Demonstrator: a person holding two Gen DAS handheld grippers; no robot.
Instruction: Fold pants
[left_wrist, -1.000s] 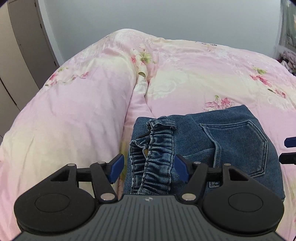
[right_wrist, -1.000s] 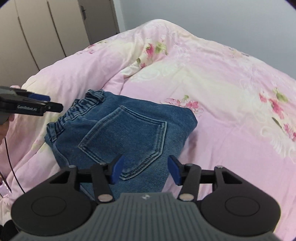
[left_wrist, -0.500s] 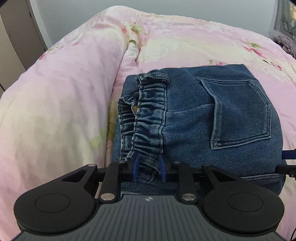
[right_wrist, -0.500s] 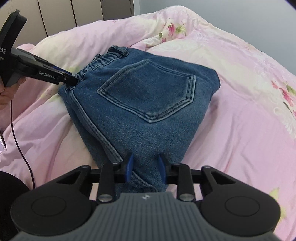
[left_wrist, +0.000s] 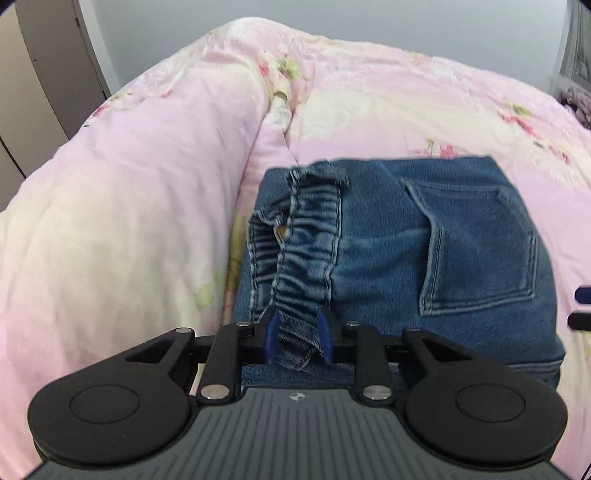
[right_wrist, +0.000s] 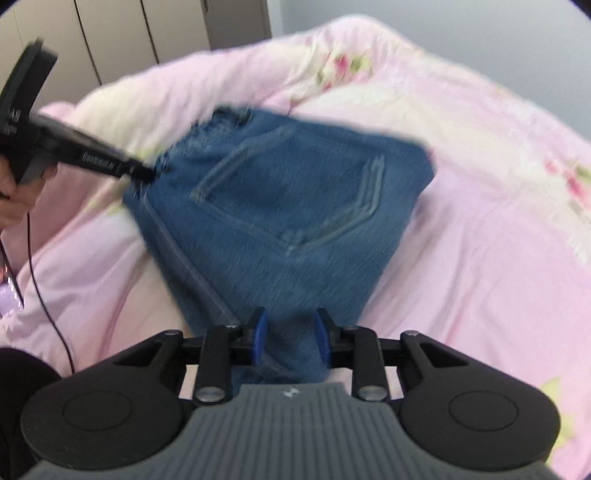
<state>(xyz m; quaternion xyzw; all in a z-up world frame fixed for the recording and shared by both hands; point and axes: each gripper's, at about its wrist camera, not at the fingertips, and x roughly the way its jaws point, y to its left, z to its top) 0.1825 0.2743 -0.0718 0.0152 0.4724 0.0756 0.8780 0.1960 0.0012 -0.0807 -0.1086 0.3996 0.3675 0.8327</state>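
Gripping both near corners of the folded pants (left_wrist: 424, 258), the person appears to be at the lift-or-shift stage: the denim bundle is already folded small, back pocket (right_wrist: 291, 199) facing up, so I judge the folding nearly done and this step a repositioning or a last fold. The pants lie on the pink floral duvet (left_wrist: 129, 206), just right of the duvet's long raised ridge. Left gripper (left_wrist: 297, 341): jaws drawn close, pinching the gathered elastic waistband (left_wrist: 306, 258) at its near end; a frayed flap of denim hangs between the blue pads. Right gripper (right_wrist: 288, 341): jaws likewise nearly together, clamped on the near corner of the bundle on the side away from the waistband. The cloth narrows to a point where it enters the jaws. The right wrist view is motion-blurred, so I cannot tell how many layers are caught. In that view the left gripper's finger tip meets the waistband edge, with the person's left hand (right_wrist: 14, 192) behind it and a cable trailing down. Judgement for next move: both grips should travel together at matched height, or the stacked layers will slide apart; thick denim should hold its crease, but the waistband pinch looks shallow and could slip.
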